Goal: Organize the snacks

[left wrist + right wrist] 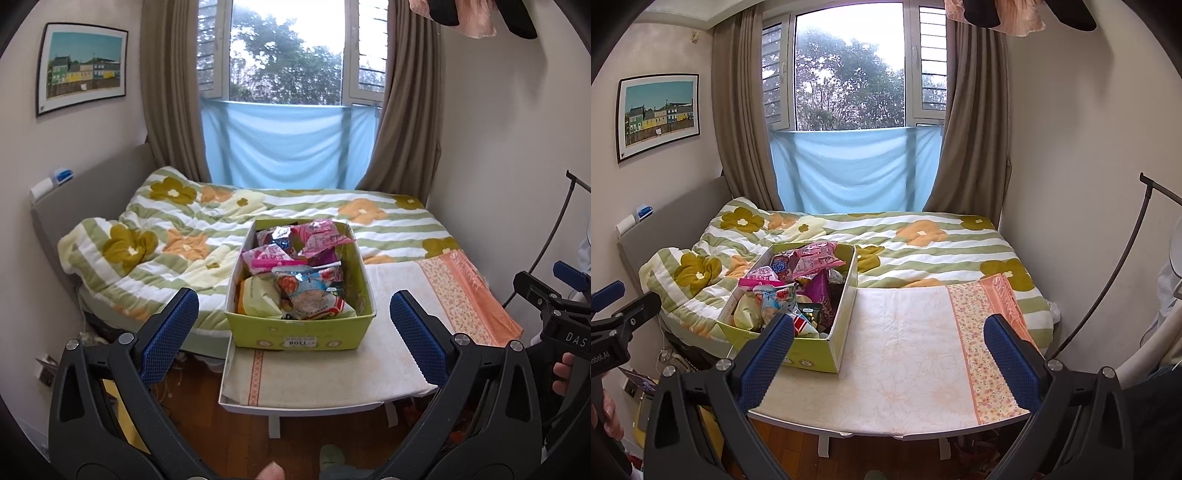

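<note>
Both grippers hang in front of the small table, their blue-padded jaws spread wide with nothing between them. From its own camera the left gripper (293,330) frames the green box (301,328); the right gripper (888,354) frames the bare right part of the cloth. At the right edge of the left view the other gripper's black body bears the white letters "DAS", cut off by the frame, with fingers of the person's hand (563,373) wrapped on its handle. At the left edge of the right view a black body reads "obot.AI", also cut off.

Covering the table (827,430) is a pale flowered cloth (905,354) with an orange patterned border along its right side. On the cloth's left part the box stands open, heaped with snack packets (295,266), mostly pink, pale blue and yellow; their print is too small to read. A white sticker (297,342) on the box's near wall shows "1308", upside down.

Behind the table a bed carries a striped flower-print blanket (177,236). Farther back, brown curtains (975,122) flank a window (849,74), and a framed picture (83,66) of coloured houses hangs on the left wall.
</note>
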Demonstrator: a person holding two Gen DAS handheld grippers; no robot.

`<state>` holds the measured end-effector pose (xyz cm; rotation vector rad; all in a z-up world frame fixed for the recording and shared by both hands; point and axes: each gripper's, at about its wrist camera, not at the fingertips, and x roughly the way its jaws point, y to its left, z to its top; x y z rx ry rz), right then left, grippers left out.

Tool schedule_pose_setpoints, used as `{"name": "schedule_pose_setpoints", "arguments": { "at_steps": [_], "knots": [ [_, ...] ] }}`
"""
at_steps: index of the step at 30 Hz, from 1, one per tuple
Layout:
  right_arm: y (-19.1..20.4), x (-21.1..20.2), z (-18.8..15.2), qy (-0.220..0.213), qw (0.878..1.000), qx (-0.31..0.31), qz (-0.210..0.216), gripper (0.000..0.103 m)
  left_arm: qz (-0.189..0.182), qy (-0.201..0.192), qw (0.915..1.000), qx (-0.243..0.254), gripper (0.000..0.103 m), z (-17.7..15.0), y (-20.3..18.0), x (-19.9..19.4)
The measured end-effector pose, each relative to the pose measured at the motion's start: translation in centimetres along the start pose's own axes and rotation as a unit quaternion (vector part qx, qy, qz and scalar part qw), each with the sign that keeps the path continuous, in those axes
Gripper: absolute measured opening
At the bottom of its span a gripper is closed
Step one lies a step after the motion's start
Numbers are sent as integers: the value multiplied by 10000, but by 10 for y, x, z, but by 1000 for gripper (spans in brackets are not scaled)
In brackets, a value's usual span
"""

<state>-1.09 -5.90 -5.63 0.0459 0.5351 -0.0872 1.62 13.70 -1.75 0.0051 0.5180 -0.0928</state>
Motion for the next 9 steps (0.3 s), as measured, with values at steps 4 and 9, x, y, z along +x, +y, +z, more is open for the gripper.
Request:
{"name": "schedule_pose_setpoints", "arguments": {
  "at_steps": [4,9],
  "knots": [
    [-4,2,-2,31,10000,10,1,102,254,-185,9992,252,103,0,-7,-3],
    [-4,4,0,74,10000,1,5,102,201,-288,9987,378,103,-1,-13,-2]
  ]
}}
